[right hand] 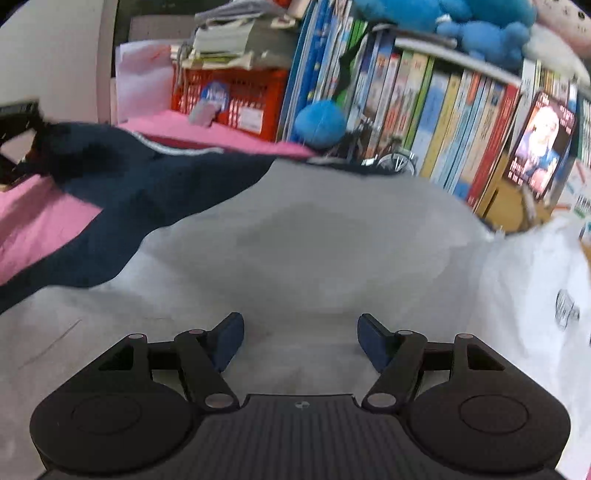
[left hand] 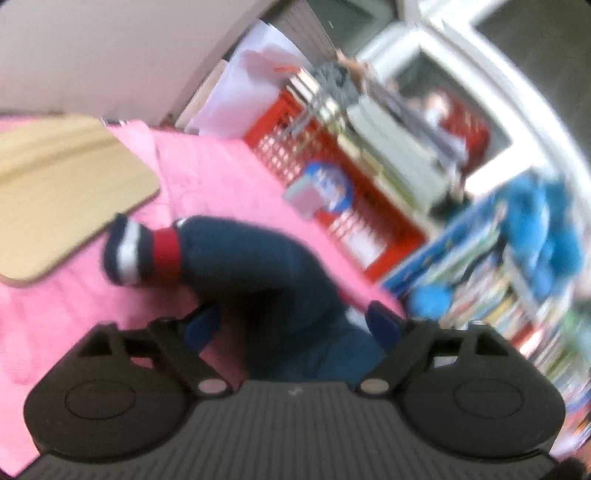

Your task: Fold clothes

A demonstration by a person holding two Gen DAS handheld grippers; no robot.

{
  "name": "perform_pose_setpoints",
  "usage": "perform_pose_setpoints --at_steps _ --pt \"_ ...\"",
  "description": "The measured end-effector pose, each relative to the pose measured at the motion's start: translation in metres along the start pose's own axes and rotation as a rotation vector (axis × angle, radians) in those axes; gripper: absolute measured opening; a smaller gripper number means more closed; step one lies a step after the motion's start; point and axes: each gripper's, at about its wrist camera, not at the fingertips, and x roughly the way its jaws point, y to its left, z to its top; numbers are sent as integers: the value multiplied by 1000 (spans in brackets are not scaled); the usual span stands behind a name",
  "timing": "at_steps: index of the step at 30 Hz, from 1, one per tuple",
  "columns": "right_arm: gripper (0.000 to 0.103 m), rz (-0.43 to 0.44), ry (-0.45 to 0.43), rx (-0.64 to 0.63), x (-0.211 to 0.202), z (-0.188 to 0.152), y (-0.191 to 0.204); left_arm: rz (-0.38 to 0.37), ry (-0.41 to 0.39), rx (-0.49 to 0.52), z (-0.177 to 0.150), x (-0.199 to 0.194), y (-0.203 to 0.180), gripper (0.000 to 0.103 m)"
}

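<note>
Half the navy garment (left hand: 258, 266) blurred

Looking like a home bedroom: pink bedspread (left hand: 229, 184), packed bookshelf (right hand: 443, 107), blue plush toys (right hand: 461, 22) far right.

The whole left wrist view is smeared with motion blur, so the red crate (left hand: 332, 177) and its round blue sticker (left hand: 328, 186) can't be read. The navy sleeve (left hand: 236, 258) disappears behind the gripper body. In the right wrist view, the white garment (right hand: 535, 288) gets cut off at the right edge, its small print too tiny to read.
</note>
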Motion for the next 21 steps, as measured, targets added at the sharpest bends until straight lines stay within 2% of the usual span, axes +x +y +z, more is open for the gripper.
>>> perform_pose_setpoints --at_steps 3,4,5,7,8,13,14,16,19,21 --pt "69 6 16 14 -4 -8 3 28 6 -92 7 27 10 89" --pt "69 17 28 34 -8 -10 1 40 22 -93 9 38 8 74" --pt "69 27 40 51 -11 -11 0 47 39 -67 11 48 2 36" --pt "69 37 56 75 -17 -16 -3 60 73 -14 15 67 -11 1" --pt "69 37 58 84 -20 -20 -4 50 64 31 20 72 -22 2" --pt "69 22 39 110 -45 -27 -10 -138 -219 410 69 46 -114 3" --pt "70 18 24 110 -53 -26 -12 -153 -292 484 78 38 -126 4" --pt "70 3 4 120 -65 -26 -20 -113 -400 604 95 36 -139 6" --pt "77 -38 3 147 -72 -29 -32 50 -387 660 109 63 -128 7" --pt "77 -57 21 178 -71 -35 -39 176 -311 637 108 89 -105 7"
